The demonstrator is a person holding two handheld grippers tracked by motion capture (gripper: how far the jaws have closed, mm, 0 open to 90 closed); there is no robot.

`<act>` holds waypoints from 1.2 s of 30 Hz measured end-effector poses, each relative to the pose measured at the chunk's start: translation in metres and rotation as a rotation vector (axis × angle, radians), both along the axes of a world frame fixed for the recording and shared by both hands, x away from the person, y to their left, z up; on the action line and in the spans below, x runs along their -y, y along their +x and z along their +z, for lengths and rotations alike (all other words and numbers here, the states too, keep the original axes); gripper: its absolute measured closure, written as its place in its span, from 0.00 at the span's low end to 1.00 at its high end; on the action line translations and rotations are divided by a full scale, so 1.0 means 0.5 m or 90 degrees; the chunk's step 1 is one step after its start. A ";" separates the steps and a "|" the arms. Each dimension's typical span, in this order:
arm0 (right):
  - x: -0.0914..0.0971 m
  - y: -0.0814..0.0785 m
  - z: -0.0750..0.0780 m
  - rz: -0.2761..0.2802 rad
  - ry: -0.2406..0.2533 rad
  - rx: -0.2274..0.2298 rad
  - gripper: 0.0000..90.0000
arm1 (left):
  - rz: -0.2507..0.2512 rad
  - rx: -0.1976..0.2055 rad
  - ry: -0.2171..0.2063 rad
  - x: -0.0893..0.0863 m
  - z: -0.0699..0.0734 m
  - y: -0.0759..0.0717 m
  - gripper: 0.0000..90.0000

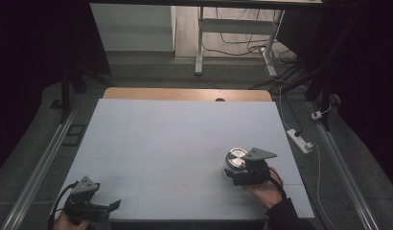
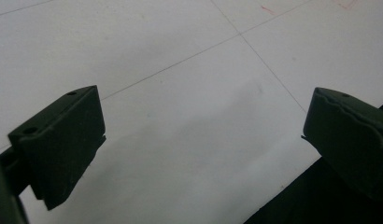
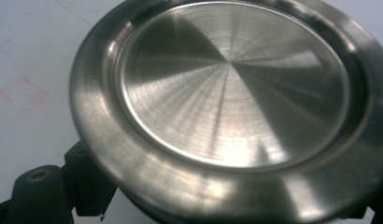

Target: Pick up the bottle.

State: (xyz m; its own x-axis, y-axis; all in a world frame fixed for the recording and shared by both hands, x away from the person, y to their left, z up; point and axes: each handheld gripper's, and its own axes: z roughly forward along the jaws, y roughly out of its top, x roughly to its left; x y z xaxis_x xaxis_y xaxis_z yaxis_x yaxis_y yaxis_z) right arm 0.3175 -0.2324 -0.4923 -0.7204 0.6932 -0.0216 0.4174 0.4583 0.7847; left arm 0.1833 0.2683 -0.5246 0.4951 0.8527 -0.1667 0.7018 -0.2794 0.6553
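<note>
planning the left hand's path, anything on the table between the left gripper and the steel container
Nothing: in the high view the pale table is bare between the left gripper and the steel container, which the right gripper grips.

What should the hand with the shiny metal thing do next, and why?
Probably lift it a little off the table. The right gripper looks shut on the metal cup, which seems to rest upside down on the white table. The left gripper waits open at the near edge.
</note>
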 end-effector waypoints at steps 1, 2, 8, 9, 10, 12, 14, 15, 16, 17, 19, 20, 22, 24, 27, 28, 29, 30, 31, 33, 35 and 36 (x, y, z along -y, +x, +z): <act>-0.002 -0.001 0.003 0.003 0.005 -0.001 0.16 | 0.000 0.000 -0.001 0.000 0.000 0.000 0.00; -0.004 -0.002 0.006 0.005 0.008 -0.002 0.16 | 0.001 -0.001 -0.001 0.000 0.000 0.000 0.00; -0.024 -0.006 0.019 0.032 0.021 -0.002 0.16 | 0.001 -0.003 0.000 0.000 0.000 0.001 0.00; -0.029 -0.007 0.021 0.037 0.023 -0.004 0.16 | 0.001 -0.003 -0.001 0.000 0.000 0.001 0.00; -0.033 -0.007 0.023 0.041 0.024 -0.005 0.16 | 0.001 -0.004 0.000 0.000 0.000 0.001 0.00; -0.043 -0.008 0.027 0.048 0.026 -0.002 0.16 | 0.001 -0.004 -0.001 -0.001 0.000 0.001 0.00; -0.053 -0.007 0.029 0.058 0.028 -0.002 0.16 | 0.001 -0.004 -0.001 -0.001 0.000 0.001 0.00; -0.058 -0.006 0.030 0.062 0.028 -0.002 0.16 | 0.001 -0.004 -0.001 -0.001 0.000 0.001 0.00; -0.063 -0.006 0.030 0.066 0.028 -0.003 0.16 | 0.002 -0.004 -0.001 -0.001 0.000 0.001 0.00; -0.068 -0.006 0.031 0.069 0.027 -0.003 0.16 | 0.002 -0.004 -0.001 -0.001 0.000 0.001 0.00; -0.078 -0.004 0.031 0.078 0.027 -0.004 0.16 | 0.001 -0.004 -0.002 -0.001 -0.001 0.002 0.00; -0.083 -0.004 0.031 0.082 0.027 -0.005 0.16 | 0.001 -0.004 -0.002 -0.001 -0.001 0.002 0.00; -0.093 -0.004 0.032 0.088 0.026 -0.005 0.16 | 0.001 -0.004 -0.002 -0.001 -0.001 0.002 0.00; -0.103 -0.002 0.033 0.096 0.025 -0.003 0.16 | 0.001 -0.004 -0.002 -0.001 -0.001 0.002 0.00; -0.118 -0.001 0.033 0.107 0.023 -0.005 0.16 | 0.001 -0.005 -0.002 -0.001 -0.001 0.002 0.00; -0.123 -0.001 0.032 0.111 0.023 -0.006 0.16 | 0.001 -0.005 -0.002 -0.001 -0.001 0.002 0.00; -0.128 -0.002 0.032 0.113 0.022 -0.009 0.16 | 0.002 -0.005 -0.002 -0.001 -0.001 0.002 0.00; -0.133 -0.002 0.032 0.118 0.022 -0.007 0.16 | 0.002 -0.006 -0.002 -0.001 -0.001 0.002 0.00; -0.137 -0.002 0.032 0.121 0.020 -0.008 0.16 | 0.001 -0.005 -0.001 -0.001 -0.001 0.002 0.00; -0.146 -0.003 0.031 0.127 0.019 -0.008 0.16 | 0.001 -0.005 0.000 -0.001 -0.001 0.002 0.00; -0.156 -0.003 0.031 0.134 0.020 -0.011 0.16 | 0.001 -0.006 0.000 -0.001 -0.001 0.002 0.00; -0.161 -0.003 0.030 0.136 0.020 -0.011 0.16 | 0.001 -0.006 -0.001 -0.001 -0.001 0.002 0.00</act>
State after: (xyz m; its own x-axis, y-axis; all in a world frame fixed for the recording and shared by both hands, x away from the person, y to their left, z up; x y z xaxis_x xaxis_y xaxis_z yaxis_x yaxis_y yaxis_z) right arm 0.3160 -0.1521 -0.4771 -0.8516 0.5241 0.0119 0.3271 0.5134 0.7934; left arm 0.1844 0.2687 -0.5250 0.4926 0.8531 -0.1720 0.7080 -0.2780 0.6492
